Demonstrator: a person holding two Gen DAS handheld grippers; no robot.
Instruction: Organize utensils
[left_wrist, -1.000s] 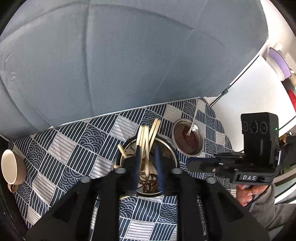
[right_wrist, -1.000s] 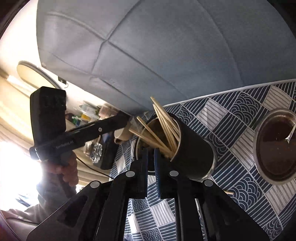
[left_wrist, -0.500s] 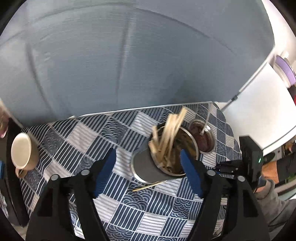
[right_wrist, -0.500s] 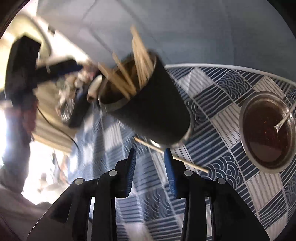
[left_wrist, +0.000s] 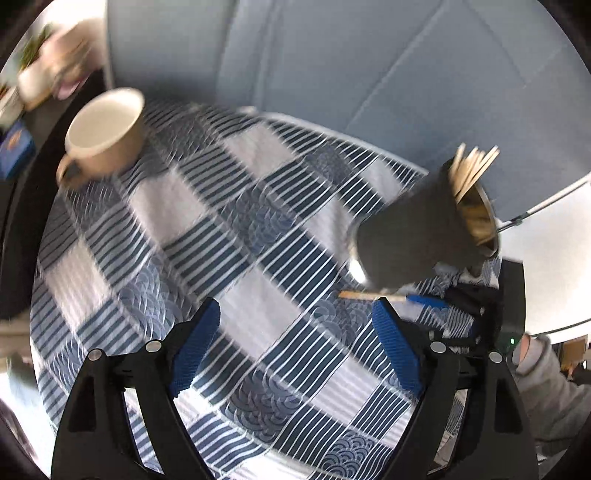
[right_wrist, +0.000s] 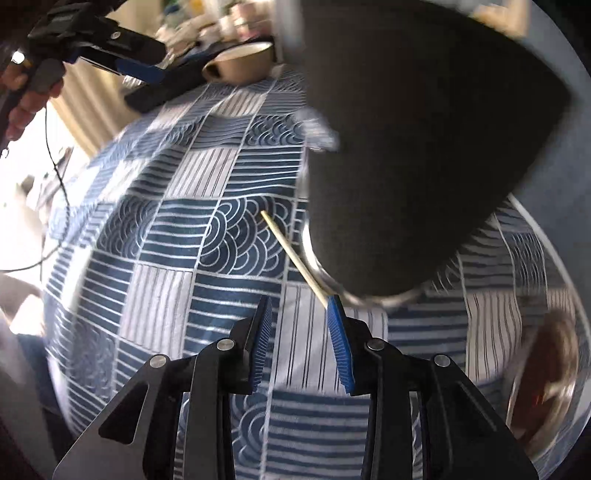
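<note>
Both grippers empty over the patterned cloth, one stray chopstick on it

Closest in, the right gripper has its blue-padded jaws parted with nothing between them, and the near end of a single pale wooden chopstick lying on the blue-and-white patchwork tablecloth sits right at its right-hand pad. Just behind it the dark cylindrical utensil holder with a steel rim fills the upper frame – the stick's far side runs right along its base. Off to the right edge there's a blurry round metal bowl of brown stuff. From the left wrist view, the left gripper is spread wide open too – further back, the holder is packed with pale wooden chopsticks, and a cream ceramic mug sits at the far left of the cloth.
</note>
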